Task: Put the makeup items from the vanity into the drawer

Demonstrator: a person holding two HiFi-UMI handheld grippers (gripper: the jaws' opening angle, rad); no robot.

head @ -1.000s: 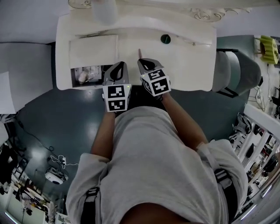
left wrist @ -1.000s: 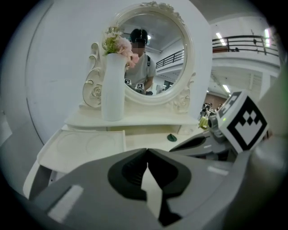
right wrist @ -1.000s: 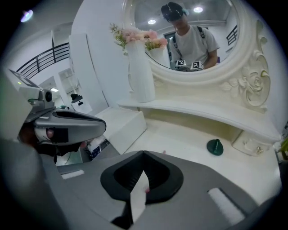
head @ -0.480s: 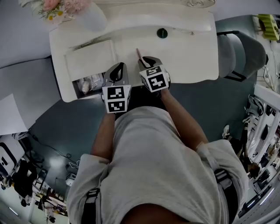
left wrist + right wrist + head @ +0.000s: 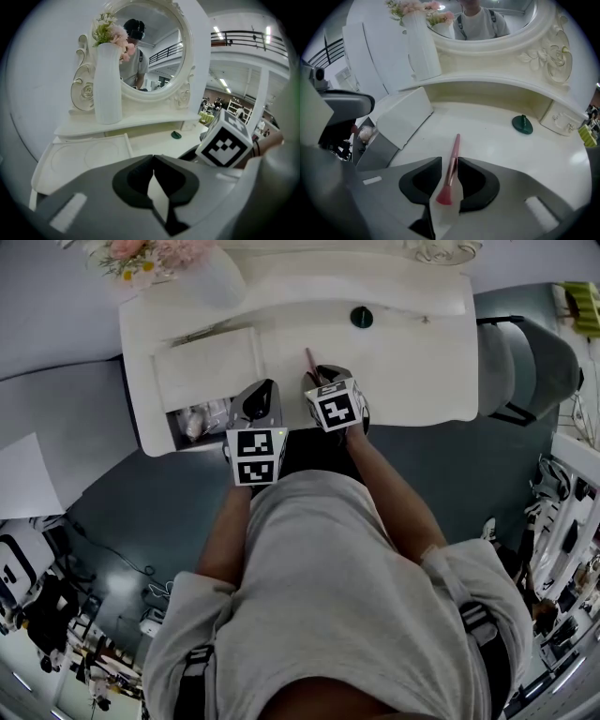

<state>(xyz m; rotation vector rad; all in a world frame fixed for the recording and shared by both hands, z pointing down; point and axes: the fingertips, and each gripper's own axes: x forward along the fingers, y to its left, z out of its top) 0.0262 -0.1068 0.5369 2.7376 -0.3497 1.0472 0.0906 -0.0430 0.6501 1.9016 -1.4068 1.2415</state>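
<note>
At a white vanity, the right tongs (image 5: 449, 161) hang steeply over a slim pink makeup brush (image 5: 450, 168) lying flat on the worktop (image 5: 497, 145). Their jaws have just been opening and now stand apart on either side of the brush's handle, without pressing on it. The left tongs (image 5: 153, 157) are closed on nothing and wait just beside them, near the front edge.

The brush lies with its bristle tuft toward the person and its handle pointing at the mirror (image 5: 145, 47). The open drawer (image 5: 375, 154), already holding a few small items, is down to the left of it. A small dark green item (image 5: 522, 124) sits well apart, nearer the back shelf.

The brush looks light and stiff along its handle, with a soft tuft that would crush or splay if pinched. Its smooth, thin, round handle may roll or slip on the glossy top as the jaws close. The sound hold appears to be across the handle just above the tuft, squarely, so it does not swing on the way to the drawer.
</note>
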